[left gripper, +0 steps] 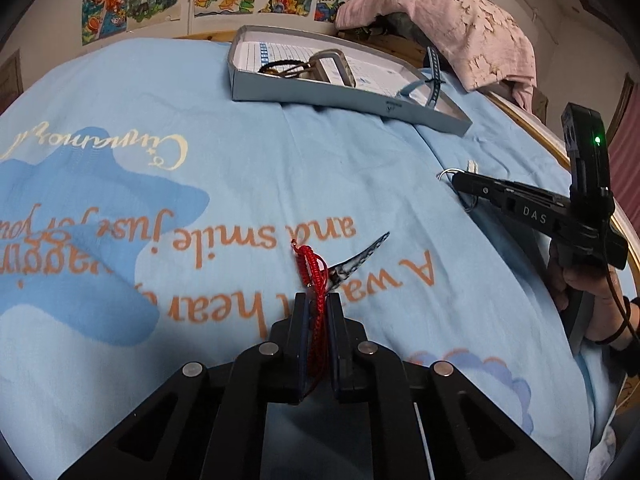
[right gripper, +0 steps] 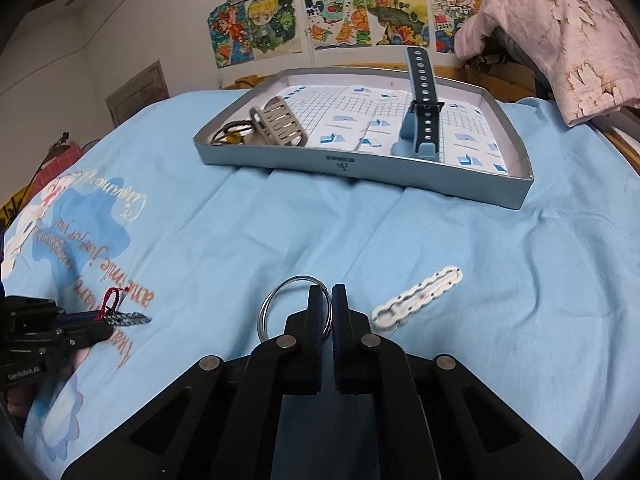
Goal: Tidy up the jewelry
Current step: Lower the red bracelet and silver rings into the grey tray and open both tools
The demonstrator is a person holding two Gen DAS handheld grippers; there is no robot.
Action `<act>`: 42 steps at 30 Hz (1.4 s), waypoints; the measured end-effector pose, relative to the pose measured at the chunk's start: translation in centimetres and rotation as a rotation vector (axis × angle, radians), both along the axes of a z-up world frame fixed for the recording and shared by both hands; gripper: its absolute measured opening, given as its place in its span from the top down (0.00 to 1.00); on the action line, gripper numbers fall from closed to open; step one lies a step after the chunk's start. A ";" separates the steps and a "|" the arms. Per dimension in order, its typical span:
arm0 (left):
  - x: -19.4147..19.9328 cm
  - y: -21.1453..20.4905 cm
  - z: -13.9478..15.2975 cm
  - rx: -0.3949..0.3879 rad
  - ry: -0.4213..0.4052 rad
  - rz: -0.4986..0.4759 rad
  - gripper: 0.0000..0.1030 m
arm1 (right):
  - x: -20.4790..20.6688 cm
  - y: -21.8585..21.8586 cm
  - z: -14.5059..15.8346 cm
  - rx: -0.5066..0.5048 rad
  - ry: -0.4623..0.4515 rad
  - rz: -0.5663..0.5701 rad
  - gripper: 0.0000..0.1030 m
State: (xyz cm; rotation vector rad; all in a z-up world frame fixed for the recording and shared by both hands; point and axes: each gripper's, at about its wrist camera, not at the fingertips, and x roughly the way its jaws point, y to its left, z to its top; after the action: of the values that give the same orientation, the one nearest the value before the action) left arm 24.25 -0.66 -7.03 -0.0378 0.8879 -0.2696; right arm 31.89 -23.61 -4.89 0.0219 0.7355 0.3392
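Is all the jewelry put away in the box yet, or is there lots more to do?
Partly. Already in the tray: a blue watch strap, a grey clip and some dark rings. In hand: the left hand-held gripper pinches a red cord pendant, and the right hand-held gripper pinches a metal ring. Left: the white bracelet on the blue sheet.

Both matte black tools, left tool (left gripper: 318, 312) and right tool (right gripper: 327, 304), carry silver round pivot pins.

Cartoon posters (right gripper: 320, 12) above blue bedsheet (right gripper: 320, 232)
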 end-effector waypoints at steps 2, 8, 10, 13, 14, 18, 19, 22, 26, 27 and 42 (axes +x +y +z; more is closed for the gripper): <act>-0.4 0.1 0.0 0.006 0.002 -0.007 0.92 | -0.2 -0.1 0.0 -0.002 0.007 -0.002 0.96; -1.1 0.3 0.2 0.007 -0.004 -0.017 0.92 | -0.8 0.0 0.0 -0.009 0.014 0.001 0.96; -1.2 0.5 0.4 -0.003 -0.008 -0.015 0.92 | -1.2 0.2 0.2 -0.011 0.002 0.011 0.96; -0.8 0.6 1.5 -0.006 -0.040 -0.008 0.92 | -1.6 0.2 0.9 0.004 -0.016 0.019 0.97; -0.4 0.6 2.1 -0.005 -0.055 -0.007 0.92 | -1.6 0.1 1.2 0.014 -0.021 0.018 0.97; 2.5 0.2 5.5 -0.034 -0.155 -0.007 0.92 | -0.5 -0.2 2.1 0.048 -0.036 0.004 0.97; 3.5 -0.1 6.3 -0.029 -0.192 -0.007 0.92 | 0.0 -0.2 2.4 0.059 -0.042 -0.001 0.98; 6.9 -0.7 7.9 -0.031 -0.254 -0.003 0.92 | 1.3 0.1 3.4 0.072 -0.087 -0.011 0.98; 12.2 -0.7 8.6 -0.080 -0.262 0.020 0.92 | 3.6 0.2 5.4 0.093 -0.173 -0.030 0.98; 13.5 -0.7 8.7 -0.092 -0.258 0.032 0.92 | 4.4 0.2 6.2 0.102 -0.205 -0.037 0.98; 21.1 -0.6 5.2 -0.040 -0.188 0.099 0.92 | 12.4 4.4 4.5 0.062 -0.147 -0.060 0.98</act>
State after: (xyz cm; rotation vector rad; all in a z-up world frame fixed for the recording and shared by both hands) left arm 45.33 -1.28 -1.85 -0.0919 0.6913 -0.1955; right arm 44.29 -19.24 -0.38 0.0764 0.5775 0.3024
